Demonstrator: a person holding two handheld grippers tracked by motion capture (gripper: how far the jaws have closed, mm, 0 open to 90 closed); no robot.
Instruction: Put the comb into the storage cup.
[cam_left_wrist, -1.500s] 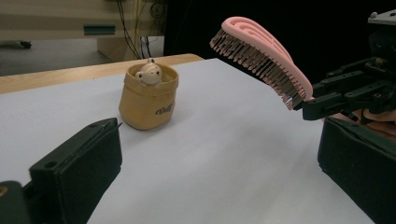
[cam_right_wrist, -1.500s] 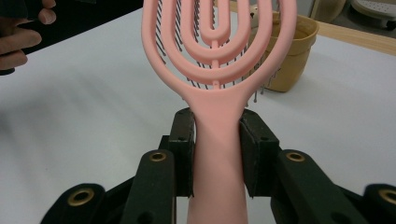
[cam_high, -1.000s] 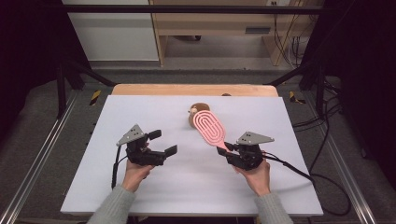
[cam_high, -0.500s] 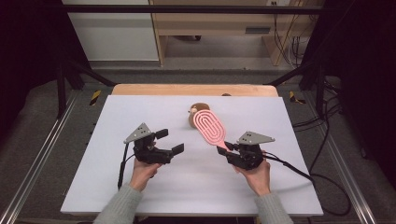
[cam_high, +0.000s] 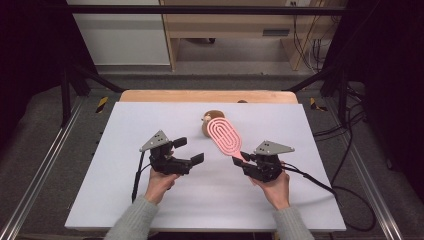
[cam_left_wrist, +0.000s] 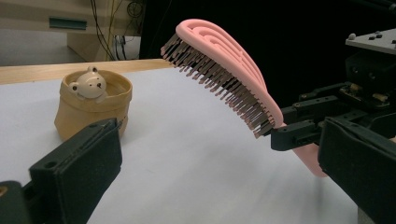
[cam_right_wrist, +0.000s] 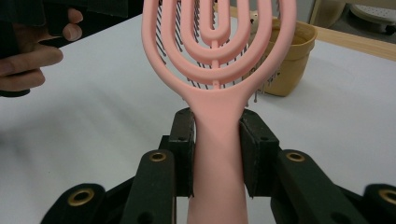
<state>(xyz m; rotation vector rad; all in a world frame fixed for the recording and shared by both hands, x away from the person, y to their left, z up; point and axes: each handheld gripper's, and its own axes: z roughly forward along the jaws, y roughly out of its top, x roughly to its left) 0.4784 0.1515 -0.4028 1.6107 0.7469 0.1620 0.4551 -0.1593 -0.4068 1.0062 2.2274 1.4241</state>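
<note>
A pink vented hairbrush (cam_high: 225, 135) is held off the table, bristles down, its head slanting toward the table's far side. My right gripper (cam_high: 239, 161) is shut on its handle; in the right gripper view both pads (cam_right_wrist: 254, 154) press the handle of the brush (cam_right_wrist: 217, 70). A little left of the brush, my left gripper (cam_high: 189, 150) stands open with nothing between its jaws. In the left gripper view its wide jaws frame the brush (cam_left_wrist: 224, 60) and a tan pot (cam_left_wrist: 93, 107) with a small bear figure inside.
The tan pot (cam_high: 207, 126) stands on the white table (cam_high: 150, 120) just behind the brush head. A wooden strip (cam_high: 210, 96) runs along the table's far edge. Cables trail from both grippers toward the near side.
My left gripper has moved right, closer to the brush, still open. The right gripper and the brush have stayed put.
</note>
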